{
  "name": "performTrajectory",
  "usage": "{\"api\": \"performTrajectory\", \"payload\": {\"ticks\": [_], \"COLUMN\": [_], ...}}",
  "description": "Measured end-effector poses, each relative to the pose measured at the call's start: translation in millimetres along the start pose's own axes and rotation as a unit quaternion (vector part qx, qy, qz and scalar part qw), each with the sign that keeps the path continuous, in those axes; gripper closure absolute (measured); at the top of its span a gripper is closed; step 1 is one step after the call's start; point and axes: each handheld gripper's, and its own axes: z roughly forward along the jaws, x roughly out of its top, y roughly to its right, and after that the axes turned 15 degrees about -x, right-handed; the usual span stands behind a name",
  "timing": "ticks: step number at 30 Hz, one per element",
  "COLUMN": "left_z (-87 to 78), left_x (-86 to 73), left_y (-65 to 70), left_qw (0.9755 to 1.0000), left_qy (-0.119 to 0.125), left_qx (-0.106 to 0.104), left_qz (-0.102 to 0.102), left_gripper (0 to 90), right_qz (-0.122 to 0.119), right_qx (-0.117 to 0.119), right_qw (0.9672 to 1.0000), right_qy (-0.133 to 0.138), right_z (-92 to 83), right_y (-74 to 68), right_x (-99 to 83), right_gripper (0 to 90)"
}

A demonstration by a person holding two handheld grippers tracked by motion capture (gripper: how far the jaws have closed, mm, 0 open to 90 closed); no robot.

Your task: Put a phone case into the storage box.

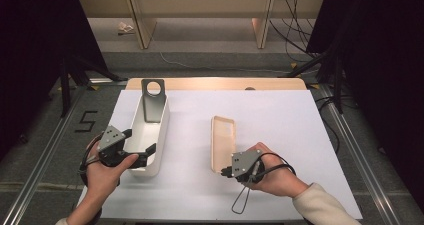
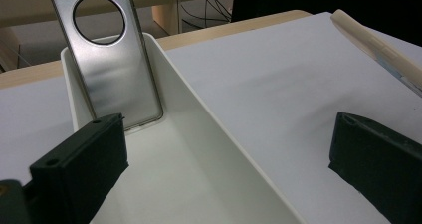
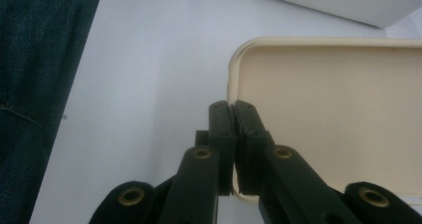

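The person was partway through putting phone cases into the white bin [image 1: 159,135] at the left of the paper-covered table [image 1: 290,135]. One grey translucent phone case [image 1: 151,101], with a round camera cut-out, already stood leaning against the bin's far end wall. The beige phone case [image 1: 222,142] lay open side up on the paper, well apart from the bin to its right. The right gripper [image 1: 225,171] had its jaws pinched tight on the near rim of that beige case, the rim sandwiched between the two pads, close to a corner. The left gripper [image 1: 140,146] stood with its jaws spread wide astride the bin's near right wall, one jaw inside and one outside, pressing on nothing that I could see. To my eye this was the pick-up step for the second case. The next move would call for lifting it clear of the paper without letting the thin rim slip, carrying it left over the bin's wall, and lowering it in beside the grey one.
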Motion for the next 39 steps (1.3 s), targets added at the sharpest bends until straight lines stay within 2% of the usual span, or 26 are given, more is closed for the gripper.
{"api": "performTrajectory", "payload": {"ticks": [10,20,27,39], "left_z": [0.9,14.4,38.1,77.5], "left_x": [7.5,27.7,43.1,61.5], "left_y": [4.7,22.0,35.0,56.8], "left_qw": [1.0000,0.9991,0.9974,0.9923], "left_qy": [0.003,-0.008,-0.020,-0.043], "left_qx": [-0.007,-0.041,-0.068,-0.114], "left_qz": [0.003,0.010,0.017,0.017], "left_gripper": [2.8,5.1,7.2,11.0], "right_qz": [0.007,0.006,0.003,0.000], "right_qx": [-0.003,-0.008,-0.010,-0.010], "right_qw": [0.9999,0.9998,0.9997,0.9996], "right_qy": [0.009,0.018,0.021,0.025], "right_z": [-2.3,-2.6,-2.6,-2.5], "right_y": [-1.9,-2.9,-3.3,-4.3], "right_x": [-3.3,0.6,2.0,3.7], "right_gripper": [88.4,88.4,88.4,88.4]}}
